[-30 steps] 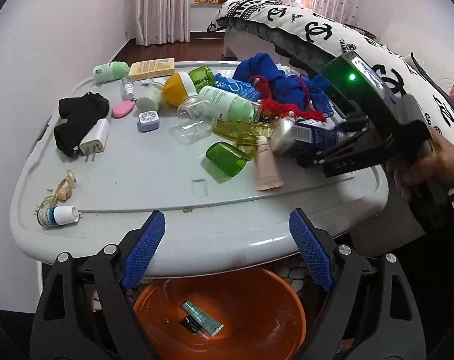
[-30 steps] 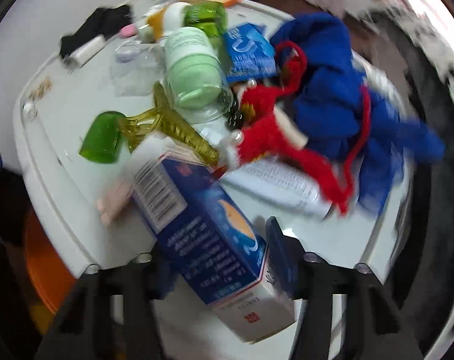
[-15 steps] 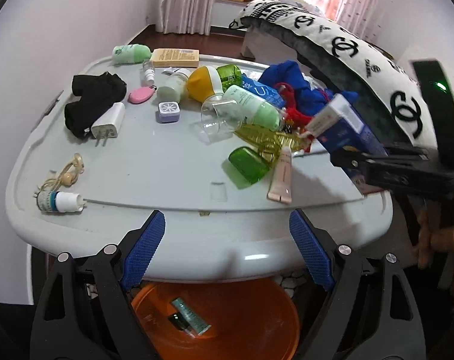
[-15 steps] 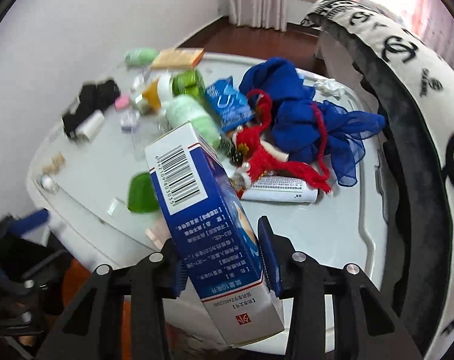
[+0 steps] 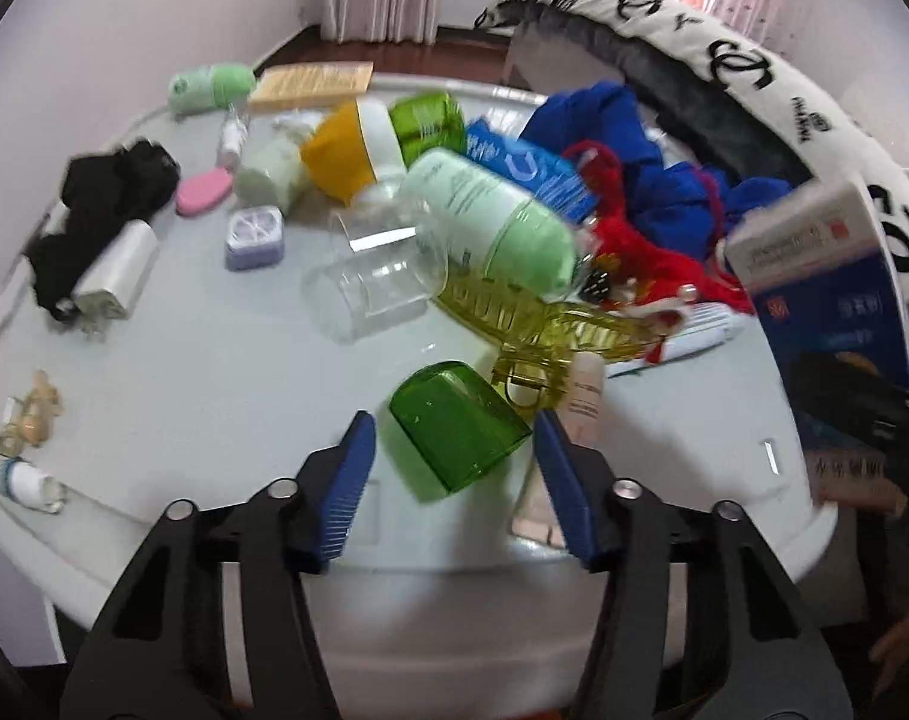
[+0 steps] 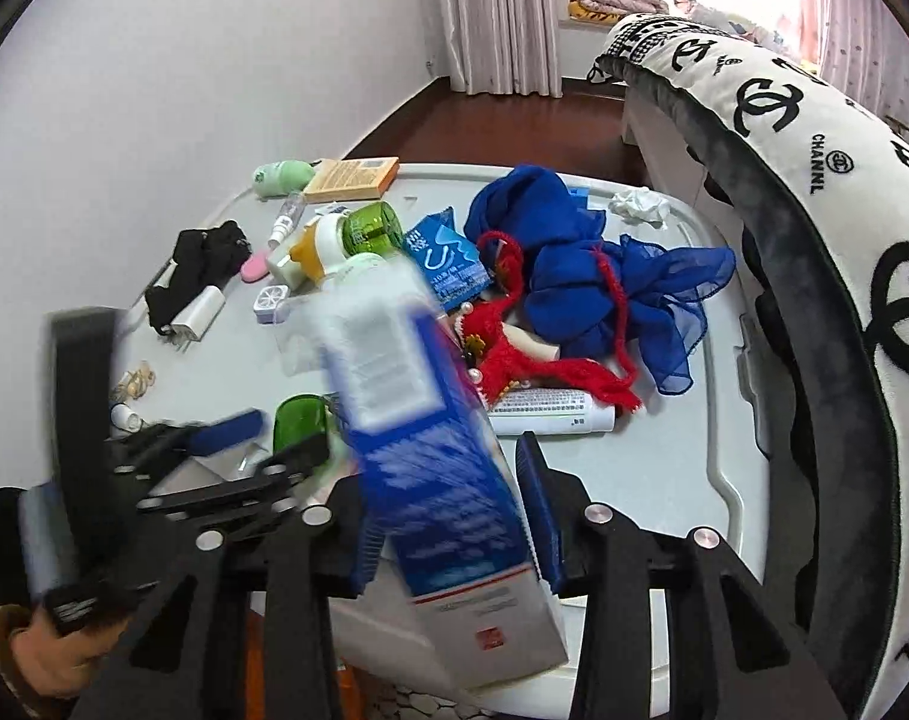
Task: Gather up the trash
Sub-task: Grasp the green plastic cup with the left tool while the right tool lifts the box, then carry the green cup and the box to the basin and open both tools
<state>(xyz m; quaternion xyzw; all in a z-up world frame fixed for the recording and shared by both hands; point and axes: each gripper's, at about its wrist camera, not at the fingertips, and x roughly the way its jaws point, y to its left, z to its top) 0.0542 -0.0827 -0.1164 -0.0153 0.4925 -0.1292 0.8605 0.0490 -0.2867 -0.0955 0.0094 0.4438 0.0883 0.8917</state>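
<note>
My right gripper (image 6: 454, 510) is shut on a blue and white carton (image 6: 436, 468) and holds it above the table's near edge; the carton also shows at the right of the left wrist view (image 5: 826, 294). My left gripper (image 5: 454, 480) is open, its blue pads on either side of a green plastic cap (image 5: 454, 438) lying on the grey table (image 5: 214, 372). It also shows in the right wrist view (image 6: 256, 450), beside the green cap (image 6: 301, 420). Just beyond the cap lie a yellow hair clip (image 5: 532, 330) and a beige tube (image 5: 583, 396).
The table holds a light green bottle (image 5: 490, 222), a clear jar (image 5: 370, 294), a white charger (image 5: 112, 276), black cloth (image 5: 106, 198), blue cloth (image 6: 580, 264), red yarn (image 6: 514, 348) and a white tube (image 6: 544, 411). A bed (image 6: 814, 180) stands to the right.
My left gripper has moved forward over the table and now has the green cap between its pads. My right gripper has carried the carton toward the near edge.
</note>
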